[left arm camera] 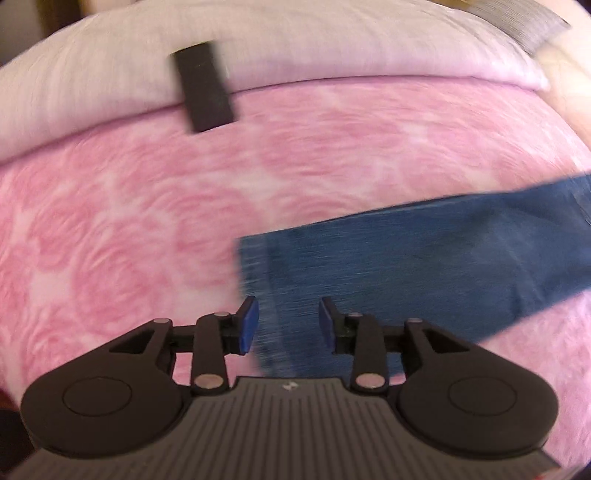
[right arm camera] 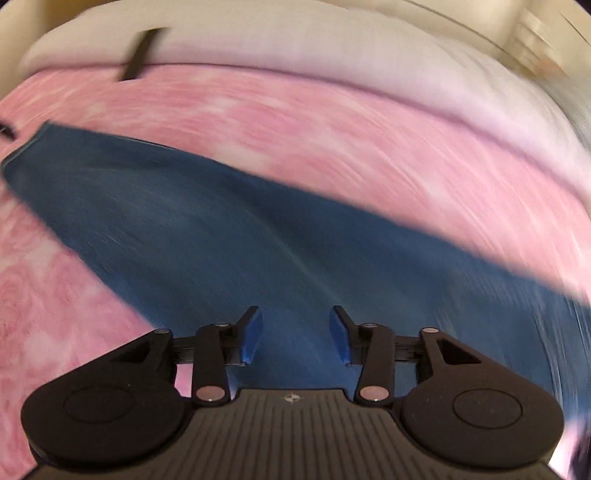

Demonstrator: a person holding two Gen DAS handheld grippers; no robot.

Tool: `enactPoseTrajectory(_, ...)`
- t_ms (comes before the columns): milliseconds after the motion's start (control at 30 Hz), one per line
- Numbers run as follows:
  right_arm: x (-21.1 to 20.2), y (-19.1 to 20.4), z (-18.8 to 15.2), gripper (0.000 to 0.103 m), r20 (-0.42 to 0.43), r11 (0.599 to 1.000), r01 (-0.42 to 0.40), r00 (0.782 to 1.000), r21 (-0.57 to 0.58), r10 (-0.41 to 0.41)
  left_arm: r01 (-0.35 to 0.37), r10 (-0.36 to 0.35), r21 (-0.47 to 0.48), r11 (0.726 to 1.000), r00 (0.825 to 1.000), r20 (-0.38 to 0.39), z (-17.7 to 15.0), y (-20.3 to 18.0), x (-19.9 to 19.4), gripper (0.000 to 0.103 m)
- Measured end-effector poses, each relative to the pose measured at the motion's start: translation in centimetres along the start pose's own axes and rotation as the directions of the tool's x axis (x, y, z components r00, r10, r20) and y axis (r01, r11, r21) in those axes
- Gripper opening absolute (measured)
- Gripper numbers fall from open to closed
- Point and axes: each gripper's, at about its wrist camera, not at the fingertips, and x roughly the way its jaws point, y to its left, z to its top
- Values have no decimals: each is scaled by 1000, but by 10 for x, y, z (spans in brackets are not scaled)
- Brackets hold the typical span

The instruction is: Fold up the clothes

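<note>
A pair of blue jeans [left arm camera: 424, 258] lies flat on a pink rose-patterned bedspread [left arm camera: 129, 221]. In the left wrist view the hem end of a leg is just ahead of my left gripper [left arm camera: 288, 323], which is open and empty above that end. In the right wrist view the jeans [right arm camera: 221, 240] stretch from upper left to lower right across the bedspread [right arm camera: 332, 140]. My right gripper [right arm camera: 295, 334] is open and empty, hovering over the denim. Both views are motion-blurred.
A pale pillow [left arm camera: 295, 48] runs along the far side of the bed, also in the right wrist view [right arm camera: 332, 55]. A flat black rectangular object [left arm camera: 203, 85] lies at the pillow's edge, and it shows in the right wrist view [right arm camera: 140, 55]. A grey item [left arm camera: 524, 22] is at far right.
</note>
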Motion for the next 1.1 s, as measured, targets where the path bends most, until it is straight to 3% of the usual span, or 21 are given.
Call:
enactPoseTrajectory(67,-7,-20,-25,45,-40,995,66,997,74,-63,36,-37,111,993,999,7,3,-43,3,42)
enactPoseTrajectory(133,-12,-35,-46,46,-75,983,127,990,131,-118,77,-83,245,966,996,16,4,-94,9,46)
enactPoseTrajectory(200,-17,-43,-65,49,-97,971,172,983,169,-157,115,-133,376,919,991,21,2,-145,15,49)
enactPoseTrajectory(233,-19,-45,-72,51,-94,968,176,982,179,-161,131,-162,462,877,986,28,-1,-176,19,51)
enactPoseTrajectory(300,-22,-43,-83,57,-72,967,155,987,201,-143,151,-224,633,760,974,37,-13,-238,24,51)
enactPoseTrajectory(400,-20,-39,-96,59,-32,962,115,993,246,-110,136,-319,840,525,947,46,-35,-325,31,51)
enactPoseTrajectory(433,-22,-39,-102,61,-20,957,107,994,270,-105,122,-335,880,459,941,44,-41,-346,35,51)
enactPoseTrajectory(533,-26,-41,-117,63,13,936,87,995,342,-97,79,-351,956,283,936,26,-58,-399,56,51)
enactPoseTrajectory(567,-27,-41,-122,64,23,928,82,995,364,-97,73,-345,968,239,939,14,-61,-411,63,46)
enactPoseTrajectory(600,-28,-42,-126,66,30,923,80,995,376,-98,75,-339,974,212,941,1,-60,-420,69,42)
enactPoseTrajectory(667,-31,-42,-134,69,37,919,83,994,386,-106,103,-332,970,218,943,-26,-49,-431,74,18)
enactPoseTrajectory(733,-31,-36,-137,74,50,926,108,990,362,-134,198,-347,930,309,934,-83,-21,-431,71,12)
enactPoseTrajectory(767,-31,-32,-136,76,60,932,126,986,341,-155,246,-358,896,370,928,-106,-7,-427,70,8)
enactPoseTrajectory(833,-31,-23,-135,86,81,940,164,977,299,-196,347,-390,800,490,908,-156,21,-417,73,7)
enactPoseTrajectory(900,-28,-13,-128,89,121,944,215,960,251,-251,409,-412,718,563,892,-185,41,-410,79,7)
enactPoseTrajectory(1000,-19,0,-110,89,188,939,275,931,206,-314,439,-427,677,591,882,-200,57,-409,80,6)
enactPoseTrajectory(1100,0,5,-94,89,209,923,346,903,168,-376,446,-436,682,580,877,-202,60,-412,80,6)
